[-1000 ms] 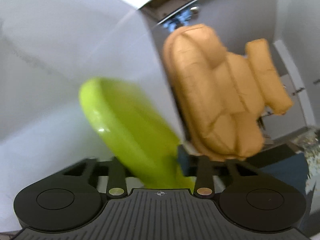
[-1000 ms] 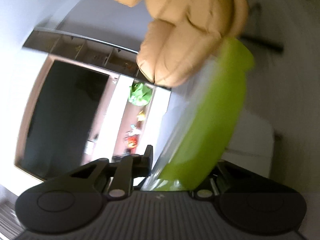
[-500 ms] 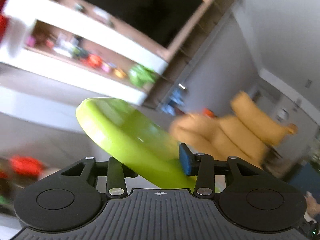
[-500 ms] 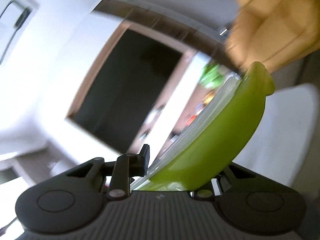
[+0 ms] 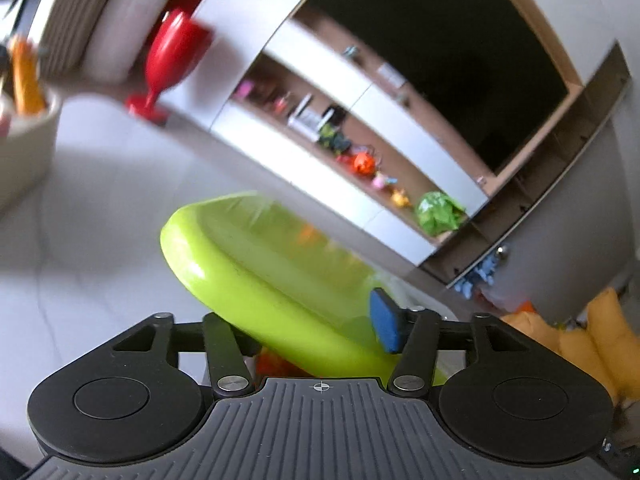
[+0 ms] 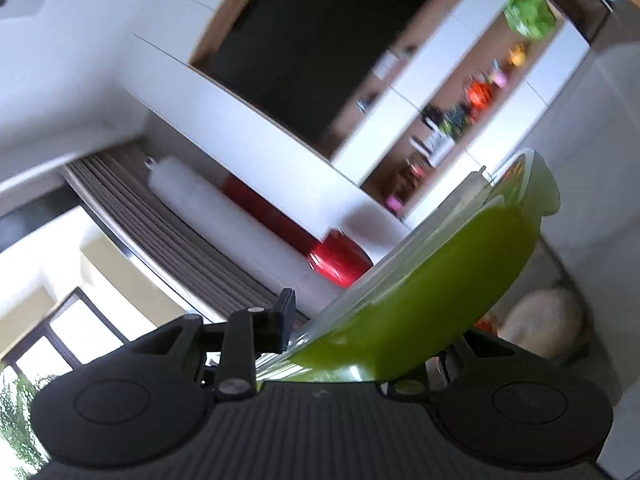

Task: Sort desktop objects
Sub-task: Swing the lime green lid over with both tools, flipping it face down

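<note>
A lime-green tray [image 5: 240, 272] with a clear cover hangs tilted between both grippers, and something orange shows through the cover. My left gripper [image 5: 316, 332] has its jaws opening. The tray's rim lies across the gap, the blue pad [image 5: 384, 320] stands at its upper face, and the other finger is hidden under the tray. In the right wrist view the green tray [image 6: 440, 288] fills the right half. My right gripper [image 6: 368, 340] is opening slightly but still closed on the tray's edge, with its right finger hidden behind the tray.
A red goblet [image 5: 176, 56] and a cream pot [image 5: 24, 136] of orange sticks stand at the far left on the white table [image 5: 100, 220]. Behind them are a toy shelf [image 5: 360, 160], a dark screen [image 5: 440, 60] and an orange sofa [image 5: 580, 340]. A red can [image 6: 340, 260] is by a white roll [image 6: 224, 220].
Both views have swung away from the orange sofa to the shelf wall and the white table. The tray stayed between both pairs of jaws. The left jaws have widened.
</note>
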{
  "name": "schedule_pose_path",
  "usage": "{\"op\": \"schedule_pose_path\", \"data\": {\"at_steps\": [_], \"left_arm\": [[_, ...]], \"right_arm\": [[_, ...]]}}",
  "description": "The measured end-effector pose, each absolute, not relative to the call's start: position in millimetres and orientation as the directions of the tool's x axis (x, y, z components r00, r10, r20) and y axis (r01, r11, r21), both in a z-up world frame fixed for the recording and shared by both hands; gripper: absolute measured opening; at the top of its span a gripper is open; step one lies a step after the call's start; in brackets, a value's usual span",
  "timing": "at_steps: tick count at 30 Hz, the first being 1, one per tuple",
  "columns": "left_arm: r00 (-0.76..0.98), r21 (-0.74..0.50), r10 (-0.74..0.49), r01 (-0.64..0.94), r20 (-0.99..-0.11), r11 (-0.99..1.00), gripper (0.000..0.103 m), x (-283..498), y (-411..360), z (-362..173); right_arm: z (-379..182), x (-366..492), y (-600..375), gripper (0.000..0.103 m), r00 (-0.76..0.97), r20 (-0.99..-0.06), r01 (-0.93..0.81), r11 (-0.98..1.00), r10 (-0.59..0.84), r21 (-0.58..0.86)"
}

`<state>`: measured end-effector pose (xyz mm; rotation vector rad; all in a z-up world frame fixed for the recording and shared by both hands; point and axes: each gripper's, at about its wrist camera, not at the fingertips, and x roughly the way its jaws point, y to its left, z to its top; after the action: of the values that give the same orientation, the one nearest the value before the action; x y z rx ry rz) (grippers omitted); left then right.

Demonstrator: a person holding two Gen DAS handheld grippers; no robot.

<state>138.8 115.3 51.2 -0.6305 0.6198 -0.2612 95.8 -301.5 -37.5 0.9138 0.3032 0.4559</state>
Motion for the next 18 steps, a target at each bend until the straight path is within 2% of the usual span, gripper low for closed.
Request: {"op": "schedule_pose_path", "data": {"at_steps": [3,5,8,10,12,16,18], "left_arm": [[0.740,-0.674,-0.465,0.021,-0.486,0.738,0.071,138.0,132.6,33.7],[0.705,-0.708,-0.503,0.002,-0.500,0.706,0.072,137.5,142.6,22.3],[0.655,-0.733,-0.538,-0.035,-0.530,0.679,0.074,138.6,156.1,7.3],[0.622,-0.734,-0.553,-0.052,-0.555,0.677,0.079,138.4,160.7,-2.7],[0.600,-0.733,-0.559,-0.070,-0.573,0.676,0.082,137.3,166.0,-12.6],[0.598,-0.725,-0.547,-0.086,-0.586,0.683,0.089,131.2,172.2,-19.6],[0.623,-0.691,-0.507,-0.077,-0.597,0.719,0.089,125.5,171.2,-11.4]], "right_arm": [[-31.9,90.5,-296.2,0.030,0.863,-0.077,-0.247,0.551,0.499,0.797],[-31.5,82.5,-294.4,0.029,0.860,-0.103,-0.223,0.549,0.500,0.805],[-43.7,85.0,-304.8,0.030,0.821,-0.150,-0.149,0.461,0.551,0.875],[-54.7,85.4,-308.4,0.032,0.785,-0.193,-0.075,0.399,0.588,0.914],[-63.4,83.0,-307.8,0.039,0.753,-0.247,-0.004,0.379,0.610,0.925],[-79.0,84.0,-310.5,0.049,0.735,-0.298,0.052,0.387,0.609,0.921],[-83.3,82.9,-314.1,0.059,0.729,-0.326,0.083,0.395,0.602,0.915]]}}
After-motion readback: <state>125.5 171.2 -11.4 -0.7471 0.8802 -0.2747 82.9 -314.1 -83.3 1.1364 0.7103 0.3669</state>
